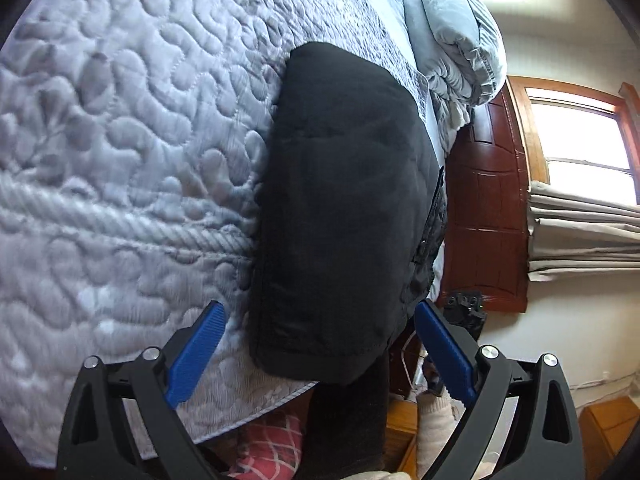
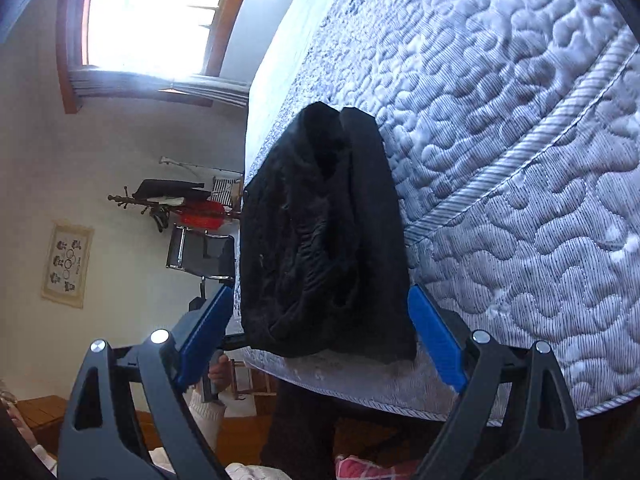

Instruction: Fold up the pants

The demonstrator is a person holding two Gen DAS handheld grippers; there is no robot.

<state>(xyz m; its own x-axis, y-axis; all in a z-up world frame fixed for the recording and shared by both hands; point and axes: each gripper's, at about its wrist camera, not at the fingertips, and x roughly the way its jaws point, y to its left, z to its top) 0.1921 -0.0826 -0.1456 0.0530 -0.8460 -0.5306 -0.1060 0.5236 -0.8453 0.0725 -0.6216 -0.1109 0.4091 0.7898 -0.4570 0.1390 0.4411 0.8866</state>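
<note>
The pants (image 1: 340, 208) are matt black cloth, soft and slightly fuzzy. The mattress (image 1: 120, 140) is quilted, faintly shiny fabric. The headboard (image 1: 488, 208) is glossy reddish wood.

I see a quilted mattress (image 1: 120, 160), a pale pillow (image 1: 452, 36) at its far corner, a wooden headboard (image 1: 488, 208), a window (image 2: 152, 16), and a coat rack (image 2: 168, 204).

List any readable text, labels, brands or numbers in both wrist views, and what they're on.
No text can be read in either view.
Wall poster: dark figures and rings, perhaps some print, too small and blurred to read.
Black pants on the mattress: no visible tag or label.
Left gripper and right gripper: no markings visible.
</note>
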